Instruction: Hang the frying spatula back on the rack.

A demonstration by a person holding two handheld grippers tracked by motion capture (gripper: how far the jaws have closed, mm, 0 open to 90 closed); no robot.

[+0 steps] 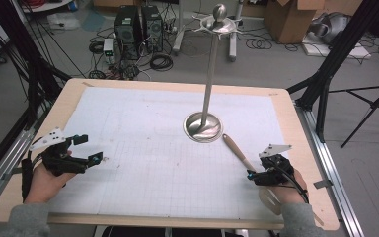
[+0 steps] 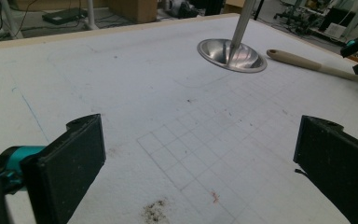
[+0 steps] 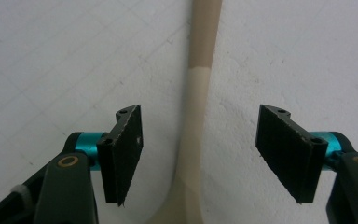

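Note:
A long beige utensil with a wooden handle (image 1: 237, 150) lies on the white gridded mat (image 1: 153, 148), pointing toward the round base of a tall metal stand (image 1: 203, 127). My right gripper (image 1: 250, 174) is low over the utensil's shaft. In the right gripper view the shaft (image 3: 204, 46) runs up between the two pads, with a gap on each side; the right gripper (image 3: 198, 149) is open. My left gripper (image 1: 90, 148) rests at the mat's left side. It is open (image 2: 198, 158) with only bare mat between its pads. The left gripper view also shows the stand base (image 2: 232, 55) and the utensil (image 2: 303, 63).
The stand's thin pole (image 1: 209, 74) rises to a small dish with hooks and a ball top (image 1: 219, 19). The table's wooden edge (image 1: 296, 128) borders the mat. Beyond the table are computer cases, cables, cardboard boxes and black tripod legs.

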